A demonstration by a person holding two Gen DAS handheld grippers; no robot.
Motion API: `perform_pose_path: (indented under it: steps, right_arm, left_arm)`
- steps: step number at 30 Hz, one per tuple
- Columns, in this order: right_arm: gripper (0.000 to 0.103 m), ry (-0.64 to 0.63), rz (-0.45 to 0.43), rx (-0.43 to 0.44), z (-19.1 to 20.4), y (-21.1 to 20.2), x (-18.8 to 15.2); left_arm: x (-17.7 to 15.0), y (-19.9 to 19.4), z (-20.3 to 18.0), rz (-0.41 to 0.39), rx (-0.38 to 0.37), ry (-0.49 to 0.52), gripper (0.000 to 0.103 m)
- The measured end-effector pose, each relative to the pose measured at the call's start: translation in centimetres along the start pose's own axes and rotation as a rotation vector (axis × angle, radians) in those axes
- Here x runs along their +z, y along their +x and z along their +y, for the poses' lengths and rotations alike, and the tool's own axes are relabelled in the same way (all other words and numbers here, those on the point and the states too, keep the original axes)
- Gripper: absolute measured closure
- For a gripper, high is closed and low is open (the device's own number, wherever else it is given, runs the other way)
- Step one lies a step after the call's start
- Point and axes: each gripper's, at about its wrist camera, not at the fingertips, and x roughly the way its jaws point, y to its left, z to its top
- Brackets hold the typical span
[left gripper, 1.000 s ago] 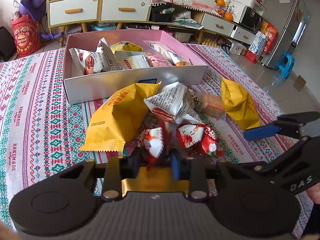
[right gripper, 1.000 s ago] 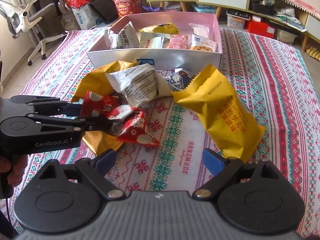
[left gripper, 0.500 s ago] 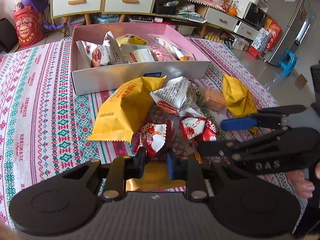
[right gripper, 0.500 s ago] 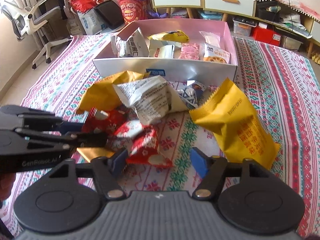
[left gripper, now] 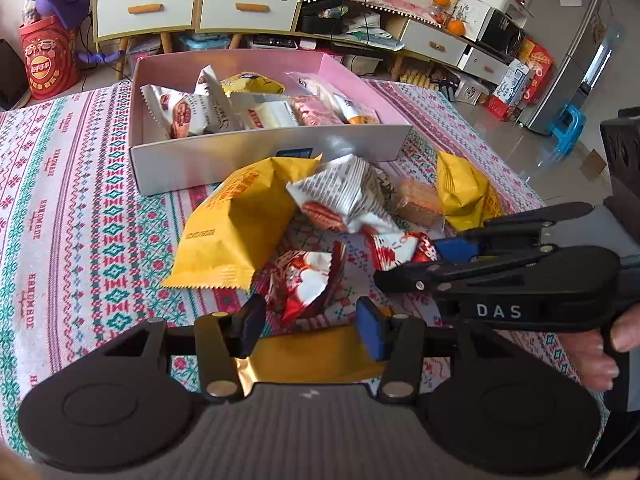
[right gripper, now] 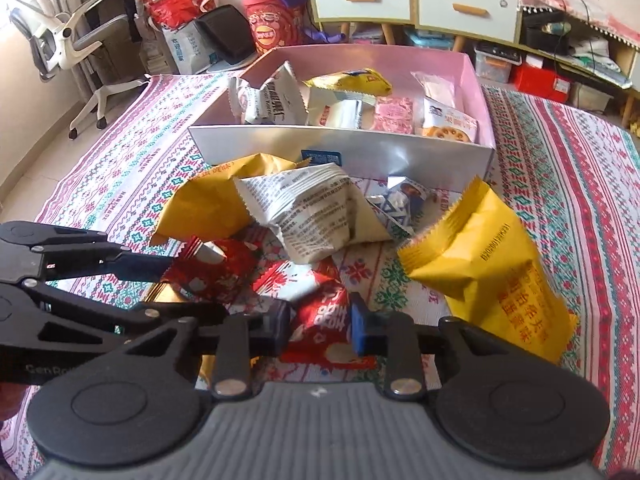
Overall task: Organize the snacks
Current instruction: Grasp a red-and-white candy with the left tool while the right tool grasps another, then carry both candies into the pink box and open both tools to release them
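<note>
A pile of snack packets lies in front of a pink box (left gripper: pixel 256 156) that holds several packets. My left gripper (left gripper: pixel 310 322) is open, its pads on either side of a red-and-white packet (left gripper: pixel 306 284) without clamping it. My right gripper (right gripper: pixel 318 322) is shut on another red-and-white packet (right gripper: pixel 324 326); it also shows in the left wrist view (left gripper: pixel 400 246) beside the right gripper's blue pad. A yellow bag (left gripper: pixel 240 220), a white printed packet (left gripper: pixel 344 196) and a second yellow bag (right gripper: pixel 488 268) lie around them.
A gold foil packet (left gripper: pixel 316 354) lies under my left gripper. A brown biscuit pack (left gripper: pixel 418 202) and a small blue-white packet (right gripper: pixel 404 200) sit by the box. The patterned tablecloth (left gripper: pixel 60 200) stretches left. Cabinets stand beyond the table.
My left gripper has opened and let go of its red-and-white packet. My right gripper has moved in beside it and closed on the other red-and-white packet.
</note>
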Motion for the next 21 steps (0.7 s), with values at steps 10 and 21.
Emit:
perform_pose_path:
  steps: [10,21]
  right_arm:
    - [0.076,0.008,0.016,-0.016,-0.5,-0.1,-0.2]
    - [0.076,0.012,0.018,-0.016,-0.5,-0.1,-0.2]
  left_arm:
    - [0.6,1.6,0.0,-0.022,0.017,-0.027,0.045]
    - [0.7,1.5,-0.3,-0.012,0.036,-0.003,0.064]
